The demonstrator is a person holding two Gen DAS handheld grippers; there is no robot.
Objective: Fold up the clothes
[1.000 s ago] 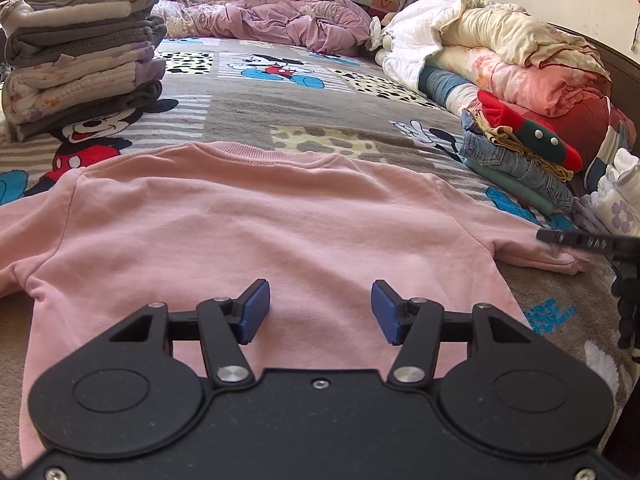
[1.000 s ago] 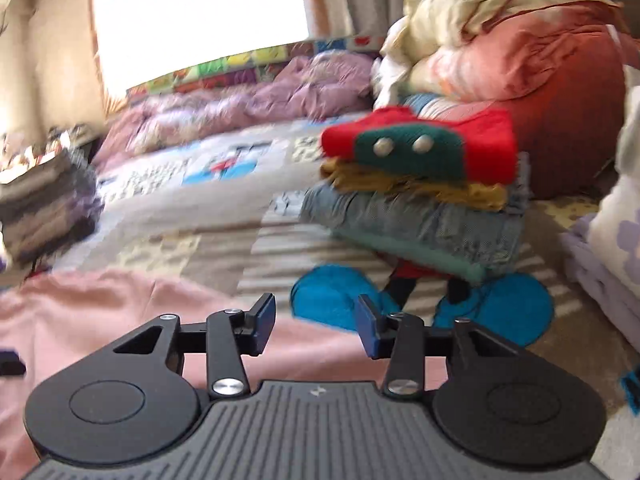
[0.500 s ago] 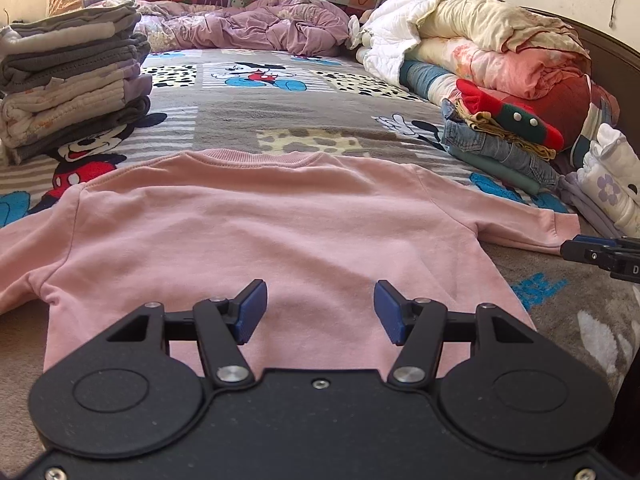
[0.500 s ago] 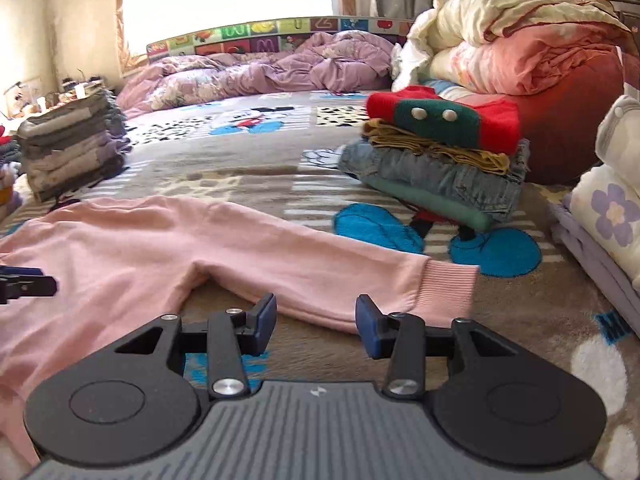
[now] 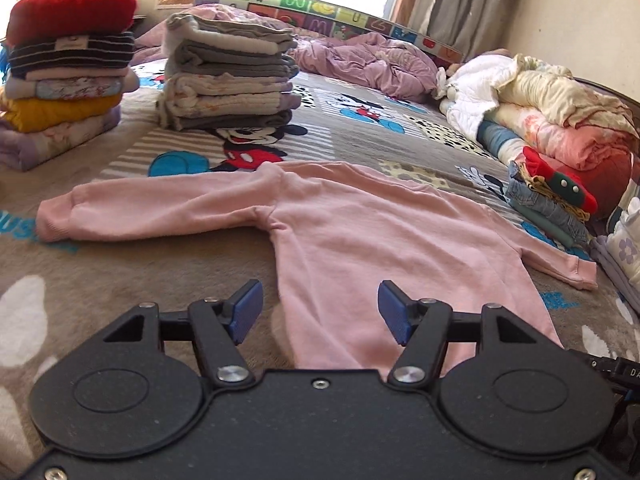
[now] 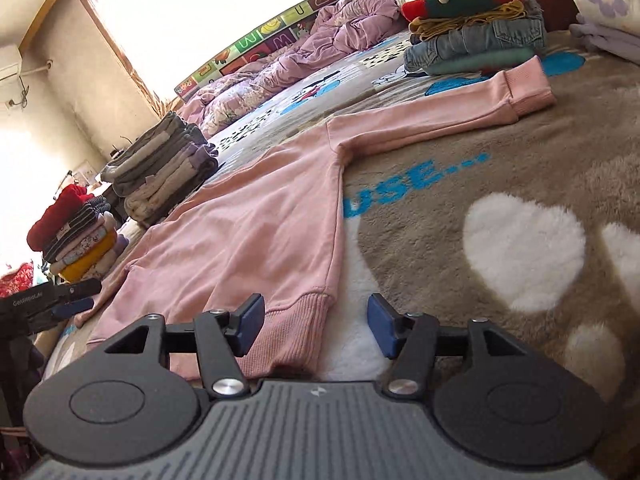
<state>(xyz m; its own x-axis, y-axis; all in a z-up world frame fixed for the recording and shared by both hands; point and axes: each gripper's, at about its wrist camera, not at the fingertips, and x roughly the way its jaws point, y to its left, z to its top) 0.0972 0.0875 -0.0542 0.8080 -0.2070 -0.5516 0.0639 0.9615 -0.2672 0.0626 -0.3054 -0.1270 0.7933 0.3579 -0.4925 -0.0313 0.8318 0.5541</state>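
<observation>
Sweatshirt, pink and long-sleeved, lies spread flat on the cartoon-print blanket that covers the bed, both sleeves stretched out to the sides; it serves as the landmark for everything else. Beyond its collar, at the far end of the bed, a rumpled purple quilt lies heaped. Past the cuff of one sleeve a mound of bedding is piled, with a small stack of jeans and a red-and-green knit just in front of that mound, near the cuff. Beyond the other sleeve stands a grey and cream pile of folded clothes, and farther out from it a second pile topped with red.

At the hem, the left gripper hovers over one lower corner, its jaws opening; fabric lies below the gap, and the blue pads are clear of it. The right gripper sits at the opposite corner by the ribbed hem band, jaws likewise opening, the band under the gap but ungrasped.
</observation>
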